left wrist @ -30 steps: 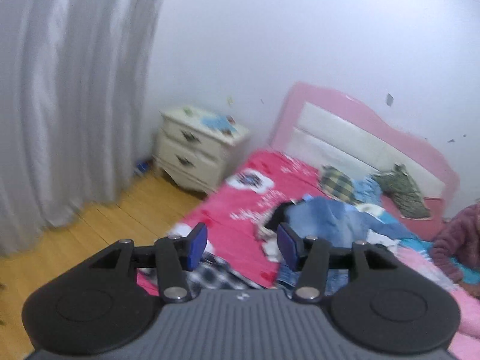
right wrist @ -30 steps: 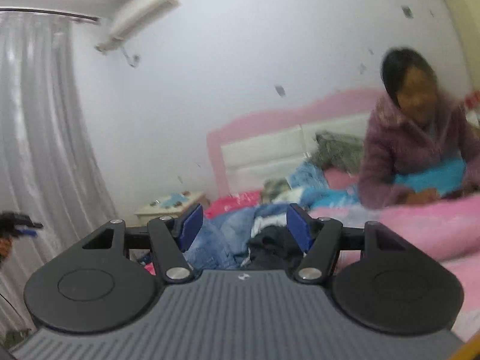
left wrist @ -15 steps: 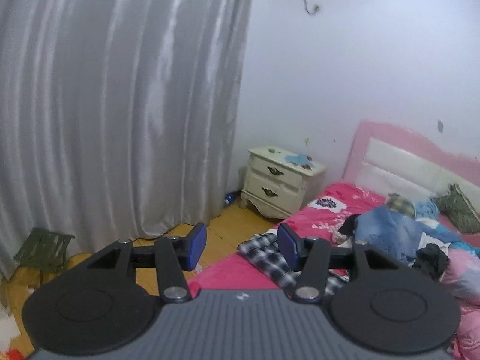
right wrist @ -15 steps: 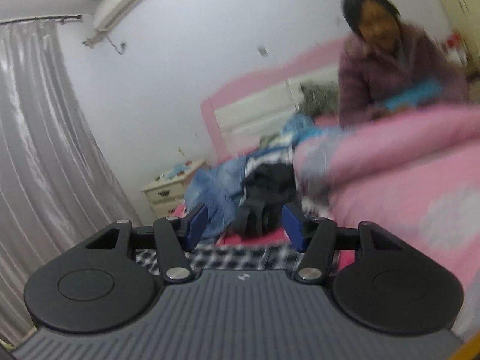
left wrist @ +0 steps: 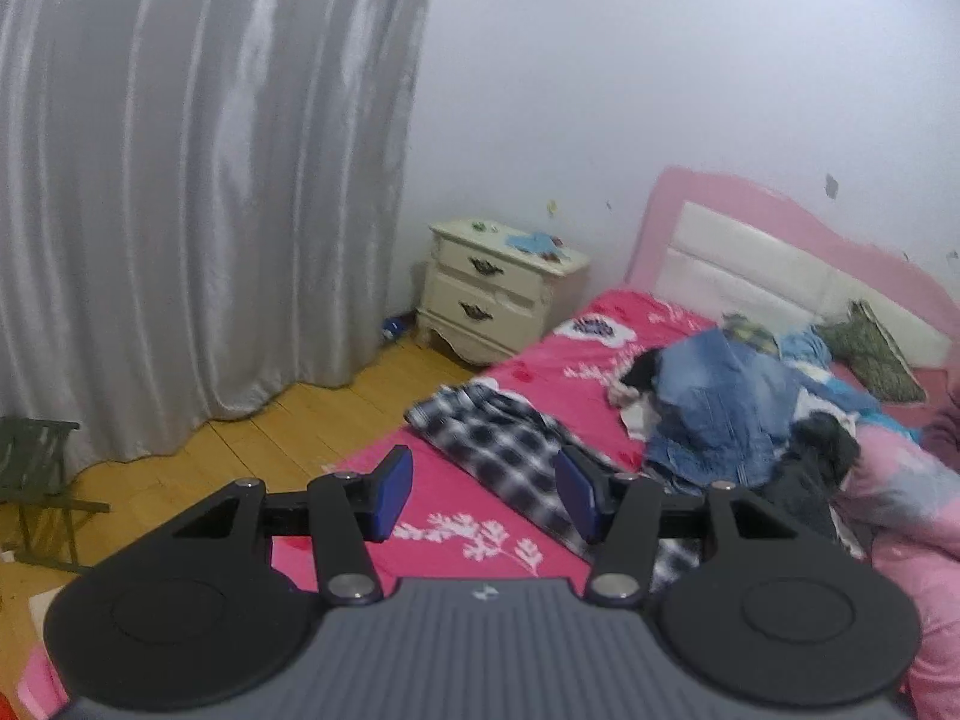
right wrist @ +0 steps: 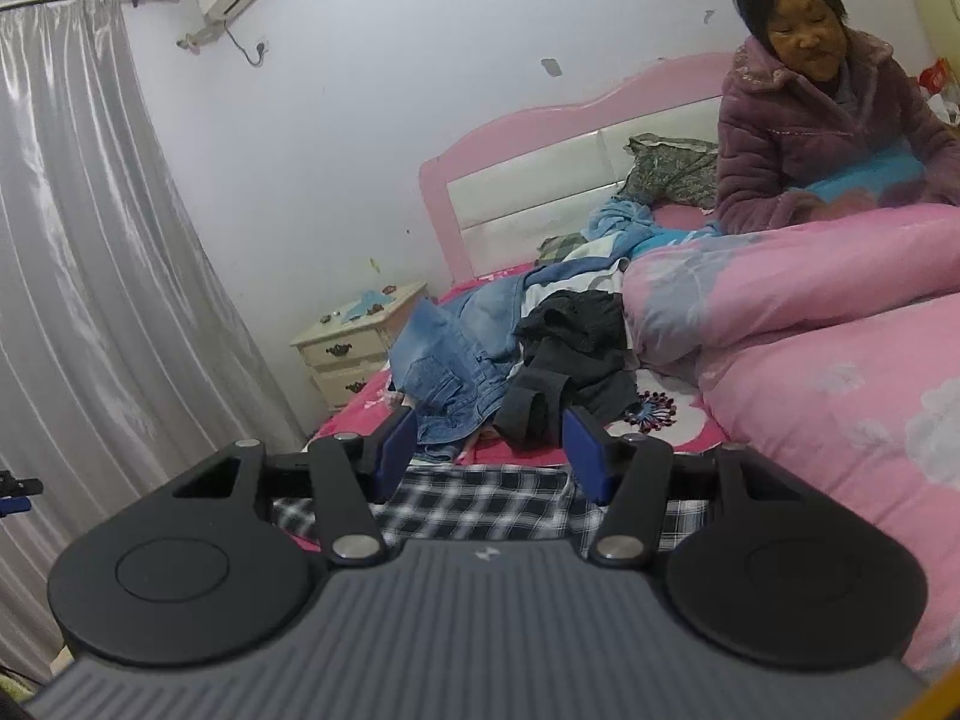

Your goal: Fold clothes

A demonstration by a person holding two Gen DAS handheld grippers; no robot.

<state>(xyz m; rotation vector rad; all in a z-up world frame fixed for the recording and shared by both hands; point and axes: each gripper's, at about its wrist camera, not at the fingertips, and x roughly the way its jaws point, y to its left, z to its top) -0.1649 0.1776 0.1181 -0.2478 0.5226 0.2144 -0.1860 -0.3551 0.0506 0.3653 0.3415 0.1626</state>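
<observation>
Left wrist view: the left gripper [left wrist: 483,495] hangs above the near edge of the bed, its blue-padded jaws spread wide with nothing between them. Ahead of it a black-and-white checked garment [left wrist: 504,450] lies spread on the red floral sheet [left wrist: 480,534], rumpled and creased, running diagonally toward the gripper's right finger. Beyond it sits a heap of clothes [left wrist: 732,414]: faded blue denim on top, dark fabric at its right side. A cream nightstand [left wrist: 498,288] stands beside the pink headboard [left wrist: 774,234], next to a grey curtain [left wrist: 198,192].

Right wrist view: the right gripper [right wrist: 489,447] is low over the bed, jaws also parted and empty. The checked garment [right wrist: 480,507] lies flat just beneath and behind the fingers. Past the fingertips the denim [right wrist: 456,360] and a black piece [right wrist: 570,354] are piled loosely against a pink quilt [right wrist: 840,372]. A woman [right wrist: 804,120] in a purple coat sits by the headboard.
</observation>
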